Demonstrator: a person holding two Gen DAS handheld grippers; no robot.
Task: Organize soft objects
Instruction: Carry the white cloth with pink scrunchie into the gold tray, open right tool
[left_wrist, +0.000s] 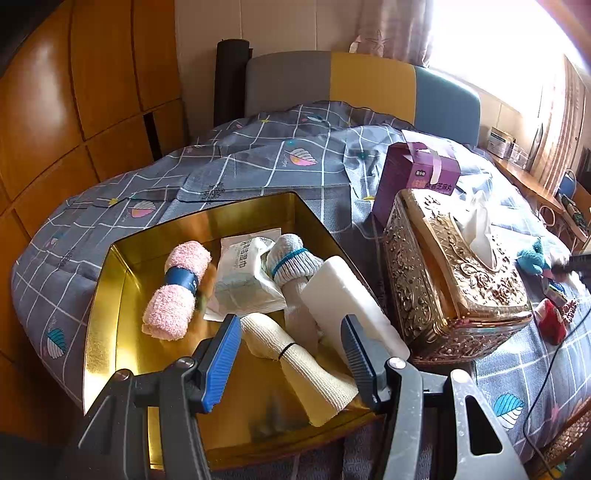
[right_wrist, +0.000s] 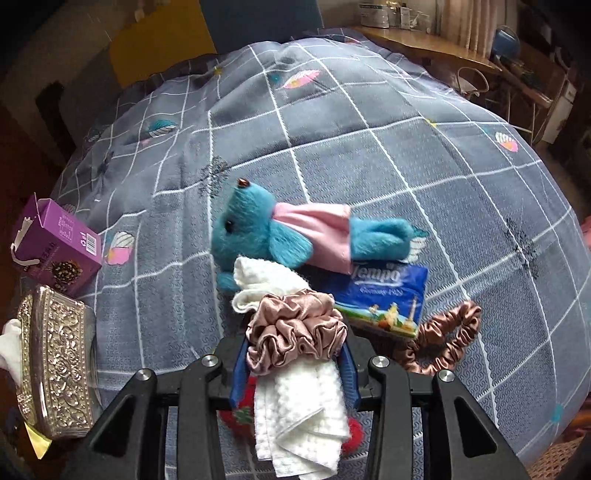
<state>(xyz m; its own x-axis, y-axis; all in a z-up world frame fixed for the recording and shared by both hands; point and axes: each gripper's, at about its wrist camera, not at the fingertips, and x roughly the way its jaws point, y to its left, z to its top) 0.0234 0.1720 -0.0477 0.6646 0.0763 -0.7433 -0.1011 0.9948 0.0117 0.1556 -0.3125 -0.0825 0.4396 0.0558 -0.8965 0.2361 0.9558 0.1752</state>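
A gold tin box on the bed holds a pink rolled towel, a white wipes packet, a blue-banded sock roll, a cream bandage roll and a white block. My left gripper is open above the cream roll. My right gripper is shut on a white waffle cloth wrapped by a rose satin scrunchie. A teal plush toy, a blue tissue pack and a brown scrunchie lie just ahead.
An ornate gold tissue box stands right of the tin, with a purple carton behind it. A red item lies under the cloth. The grey checked quilt stretches ahead; a desk stands beyond.
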